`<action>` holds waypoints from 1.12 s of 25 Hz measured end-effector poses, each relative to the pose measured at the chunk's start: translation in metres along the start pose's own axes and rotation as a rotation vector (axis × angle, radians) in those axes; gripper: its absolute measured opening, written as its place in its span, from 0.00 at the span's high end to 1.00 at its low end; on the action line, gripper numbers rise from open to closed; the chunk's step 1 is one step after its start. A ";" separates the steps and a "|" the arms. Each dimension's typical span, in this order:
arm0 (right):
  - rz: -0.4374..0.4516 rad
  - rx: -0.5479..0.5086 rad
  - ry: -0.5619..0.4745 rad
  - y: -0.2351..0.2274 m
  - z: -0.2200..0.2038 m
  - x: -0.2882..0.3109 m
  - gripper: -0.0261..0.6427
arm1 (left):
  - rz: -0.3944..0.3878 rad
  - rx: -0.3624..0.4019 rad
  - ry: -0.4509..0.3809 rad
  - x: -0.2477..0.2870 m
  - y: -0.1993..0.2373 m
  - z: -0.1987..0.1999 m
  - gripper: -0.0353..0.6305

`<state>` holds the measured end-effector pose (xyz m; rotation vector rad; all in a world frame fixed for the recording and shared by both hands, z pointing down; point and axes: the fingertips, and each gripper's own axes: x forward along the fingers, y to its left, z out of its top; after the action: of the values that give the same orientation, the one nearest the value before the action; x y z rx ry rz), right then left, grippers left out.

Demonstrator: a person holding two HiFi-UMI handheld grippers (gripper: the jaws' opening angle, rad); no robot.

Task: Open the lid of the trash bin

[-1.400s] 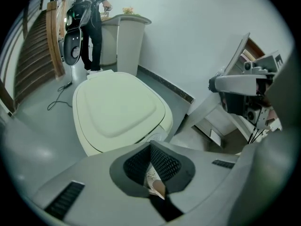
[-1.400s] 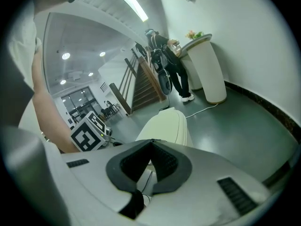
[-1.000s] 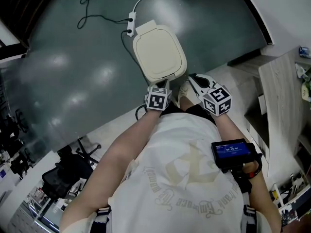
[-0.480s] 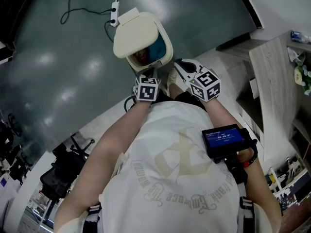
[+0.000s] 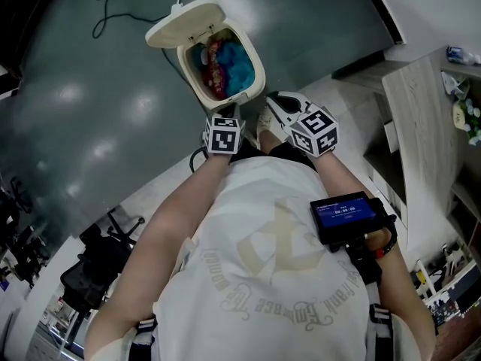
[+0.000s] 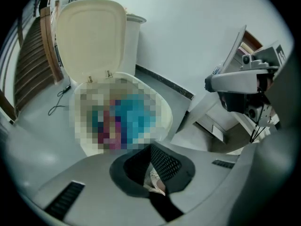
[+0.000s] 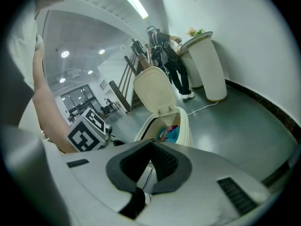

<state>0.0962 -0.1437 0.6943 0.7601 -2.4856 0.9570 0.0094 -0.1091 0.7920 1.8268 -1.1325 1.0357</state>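
Trash bin point(image 5: 258, 77): one, standing on the grey floor point(image 5: 113, 96), showing blue and red contents.
Lid point(image 5: 184, 22): one, standing raised at the bin's far rim.
Tools: two; left tool point(image 6: 150, 147) and right tool point(image 7: 151, 144) both showing jaws pressed together, gripping nothing.
Position: bin sitting just ahead of both tools, its near rim just beside the left tool; right tool hanging nearby, off to the bin's right.

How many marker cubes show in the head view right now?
2. Left cube just below the open trash bin; right cube beside it, to the right. No others visible.
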 end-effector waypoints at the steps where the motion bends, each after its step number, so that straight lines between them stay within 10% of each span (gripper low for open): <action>1: 0.001 -0.001 0.000 0.000 0.000 0.000 0.95 | -0.001 -0.003 0.002 0.000 0.000 0.000 0.93; 16: 0.012 -0.026 -0.003 0.003 0.006 0.003 0.95 | -0.041 -0.016 -0.073 -0.018 0.002 0.013 0.93; 28: 0.057 -0.113 0.001 0.023 0.033 0.019 0.95 | -0.067 -0.168 -0.319 -0.082 0.015 0.051 0.93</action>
<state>0.0630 -0.1593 0.6692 0.6554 -2.5483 0.8280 -0.0157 -0.1317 0.7004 1.9219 -1.2918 0.6036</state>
